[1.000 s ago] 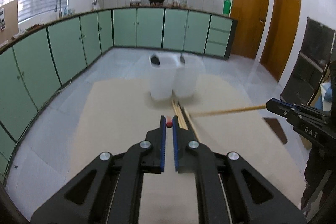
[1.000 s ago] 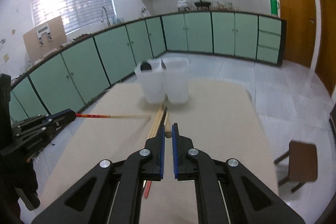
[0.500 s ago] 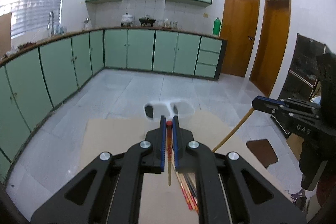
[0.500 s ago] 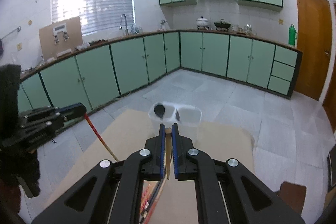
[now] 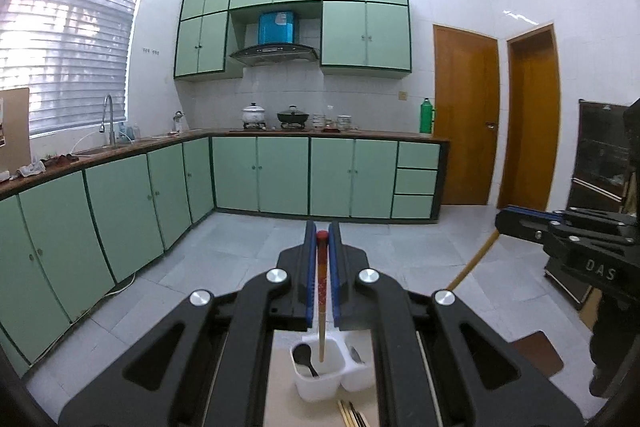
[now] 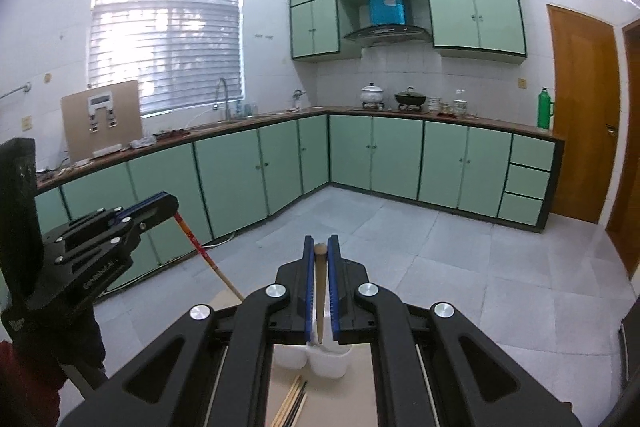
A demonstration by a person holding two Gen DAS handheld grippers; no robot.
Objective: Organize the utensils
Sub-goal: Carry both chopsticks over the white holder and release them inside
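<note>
A red-topped chopstick [image 5: 321, 281] is pinched upright between the blue pads of the left gripper [image 5: 322, 239]; its shaft is red and patterned near the top, plain wood below, and its lower tip is seen at the mouth of the left cup of a white twin holder [image 5: 318, 381] at the bottom centre of the left wrist view. A dark spoon [image 5: 305, 358] is seen inside that cup. A plain wooden chopstick [image 6: 319, 291] is clamped the same way by the right gripper [image 6: 319, 247], hanging tip-down above the holder [image 6: 328, 359]. Both grippers are held high and aimed slightly downward. More chopsticks [image 6: 294, 403] are left lying on the tan table [image 6: 340, 399] just before the holder. The holder is largely hidden by the gripper bodies; whether either tip is actually inside a cup cannot be told, though the left one appears to be.
</note>
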